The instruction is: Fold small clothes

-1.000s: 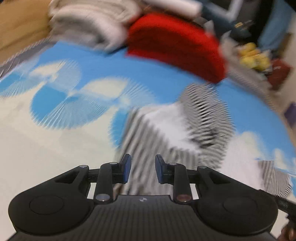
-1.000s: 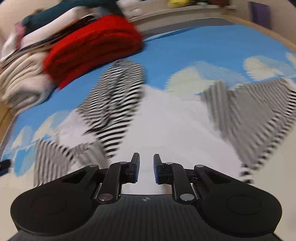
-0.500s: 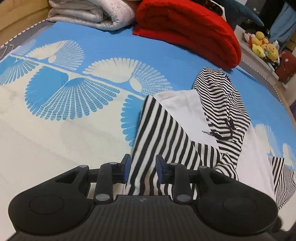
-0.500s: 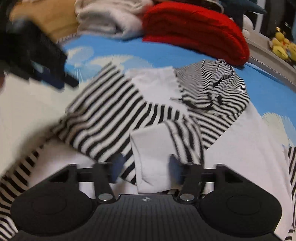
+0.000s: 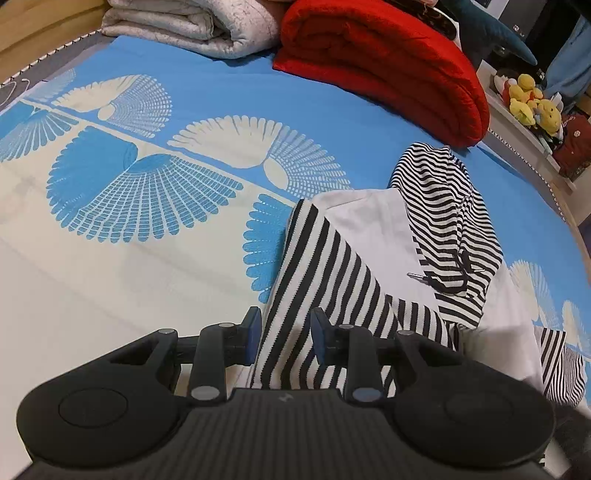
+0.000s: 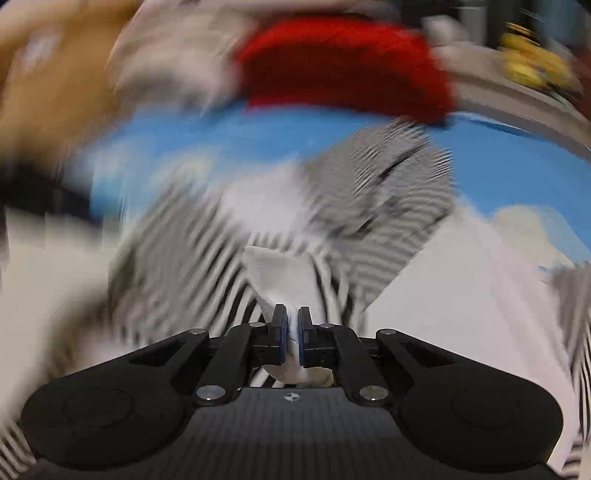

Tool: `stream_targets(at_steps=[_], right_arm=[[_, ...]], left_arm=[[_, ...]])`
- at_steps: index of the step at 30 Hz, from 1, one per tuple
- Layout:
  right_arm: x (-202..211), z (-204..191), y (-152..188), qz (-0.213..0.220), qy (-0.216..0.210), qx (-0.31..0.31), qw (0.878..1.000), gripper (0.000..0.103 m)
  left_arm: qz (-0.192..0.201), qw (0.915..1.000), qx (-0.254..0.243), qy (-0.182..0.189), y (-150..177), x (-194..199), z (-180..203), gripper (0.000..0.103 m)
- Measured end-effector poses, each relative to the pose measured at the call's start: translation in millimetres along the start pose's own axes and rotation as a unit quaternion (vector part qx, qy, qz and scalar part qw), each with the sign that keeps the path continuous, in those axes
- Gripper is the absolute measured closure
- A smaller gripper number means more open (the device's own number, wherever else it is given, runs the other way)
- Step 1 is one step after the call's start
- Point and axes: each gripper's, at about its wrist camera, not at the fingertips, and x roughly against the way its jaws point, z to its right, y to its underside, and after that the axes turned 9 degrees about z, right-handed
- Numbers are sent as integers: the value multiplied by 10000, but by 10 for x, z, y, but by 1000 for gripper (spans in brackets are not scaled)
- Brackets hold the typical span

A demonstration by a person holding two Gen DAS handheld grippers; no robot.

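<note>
A small white hoodie with black-and-white striped sleeves and hood (image 5: 439, 221) lies on the blue and cream bedspread (image 5: 147, 206). Its left striped sleeve (image 5: 317, 280) is folded across the white body. My left gripper (image 5: 285, 334) is open, its jaws either side of that sleeve near the cuff. In the blurred right wrist view my right gripper (image 6: 291, 332) is shut on a white fold of the hoodie (image 6: 284, 273), beside the striped sleeve (image 6: 207, 258).
A folded red blanket (image 5: 384, 62) and a folded grey-white quilt (image 5: 192, 26) lie at the far edge of the bed. Yellow plush toys (image 5: 532, 103) sit on a ledge at the right. The bed's edge runs along the right.
My right gripper has closed on the white fold of the hoodie and is moving fast, blurring its view. My left gripper has stayed open over the striped sleeve.
</note>
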Motion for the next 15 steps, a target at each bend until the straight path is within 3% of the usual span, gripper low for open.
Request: stream_targets(at_steps=[2, 7, 13, 15], right_arm=[[194, 376, -105, 372, 401, -755, 9956, 98], [300, 1177, 61, 86, 1605, -2039, 9657, 99], [214, 1393, 229, -577, 1797, -2371, 9530, 98], [200, 1450, 254, -674, 1863, -2573, 9458, 93]], left_arm=[[7, 10000, -32, 20, -6, -9, 18, 71], [-57, 9999, -135, -39, 24, -87, 65, 71], [-291, 9987, -424, 21, 148, -215, 225, 69], [-372, 9980, -499, 94, 198, -248, 269, 70]])
